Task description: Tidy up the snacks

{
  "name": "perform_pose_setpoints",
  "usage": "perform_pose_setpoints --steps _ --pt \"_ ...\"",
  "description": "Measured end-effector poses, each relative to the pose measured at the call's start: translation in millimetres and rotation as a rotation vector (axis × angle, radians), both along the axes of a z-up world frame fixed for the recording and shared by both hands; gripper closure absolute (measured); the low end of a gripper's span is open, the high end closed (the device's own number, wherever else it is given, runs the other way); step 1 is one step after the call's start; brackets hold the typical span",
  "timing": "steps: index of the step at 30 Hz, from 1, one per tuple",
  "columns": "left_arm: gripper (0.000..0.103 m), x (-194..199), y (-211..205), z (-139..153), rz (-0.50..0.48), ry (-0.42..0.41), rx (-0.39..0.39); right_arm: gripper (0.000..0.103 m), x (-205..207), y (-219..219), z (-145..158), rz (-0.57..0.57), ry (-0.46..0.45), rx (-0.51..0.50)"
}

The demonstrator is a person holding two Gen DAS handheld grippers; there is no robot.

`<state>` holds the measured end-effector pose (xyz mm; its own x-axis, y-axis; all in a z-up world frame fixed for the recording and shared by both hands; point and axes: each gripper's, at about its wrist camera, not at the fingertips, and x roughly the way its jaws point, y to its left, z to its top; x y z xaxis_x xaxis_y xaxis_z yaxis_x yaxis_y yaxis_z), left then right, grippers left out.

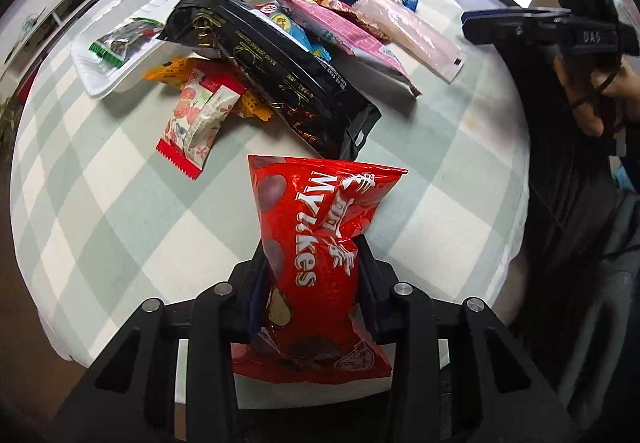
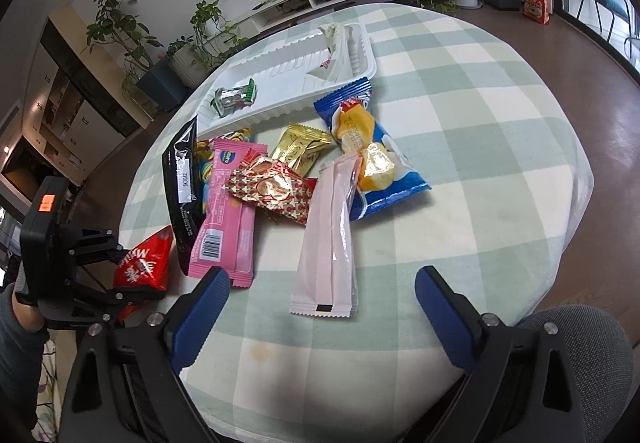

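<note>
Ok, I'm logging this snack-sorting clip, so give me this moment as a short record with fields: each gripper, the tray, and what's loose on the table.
left gripper: shut on the red Mylikes bag, held above the table
right gripper: open, fingers apart, holding nothing
white tray: holds a green-edged packet and a white packet
loose pile: black bag, pink bar wrapper, pale pink sachet, blue bag, gold packet
table: round, green-and-white checked cloth
</note>
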<state>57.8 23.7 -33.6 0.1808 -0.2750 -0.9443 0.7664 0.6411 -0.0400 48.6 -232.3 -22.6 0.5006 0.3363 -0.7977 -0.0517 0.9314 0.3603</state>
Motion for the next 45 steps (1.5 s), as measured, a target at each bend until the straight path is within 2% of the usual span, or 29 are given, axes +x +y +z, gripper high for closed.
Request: perform_pose_setpoints --steps 2,5,9,14,19,24,30,34,42,45 --pt "0.068 -4.8 5.1 7.9 0.033 0.008 -0.041 0.007 3.3 3.1 1.4 0.015 -0.009 -0.027" --pt "0.068 -13.5 13.6 18.1 0.094 0.016 -0.132 0.015 10.9 7.5 -0.3 0.028 -0.007 -0.075" --pt "0.068 -27.3 28.0 29.5 0.203 0.015 -0.254 0.027 21.6 11.2 -10.4 0.036 0.044 -0.093" --pt "0.068 -34.6 42.1 37.0 0.332 -0.003 -0.377 0.03 24.2 19.7 -13.1 0.06 0.036 -0.107" --pt "0.068 -39.9 55.9 46.4 0.458 -0.029 -0.498 0.039 31.4 25.6 -19.4 0.066 0.046 -0.144" --pt "0.068 -45.4 55.0 50.7 0.482 -0.041 -0.528 0.045 30.7 35.7 -20.7 0.078 0.017 -0.246" --pt "0.068 -42.3 47.0 45.0 0.478 -0.038 -0.539 0.047 27.2 47.4 -24.4 0.105 -0.007 -0.356" --pt "0.068 -41.1 46.3 40.8 0.485 -0.038 -0.542 0.06 26.7 49.9 -24.1 0.123 -0.016 -0.366" --pt "0.068 -39.1 45.0 30.9 0.488 -0.029 -0.545 0.073 21.4 42.5 -22.8 0.105 -0.003 -0.331" --pt "0.086 -36.9 39.4 23.1 0.481 -0.023 -0.51 0.077 20.0 42.3 -22.0 0.107 -0.002 -0.321"
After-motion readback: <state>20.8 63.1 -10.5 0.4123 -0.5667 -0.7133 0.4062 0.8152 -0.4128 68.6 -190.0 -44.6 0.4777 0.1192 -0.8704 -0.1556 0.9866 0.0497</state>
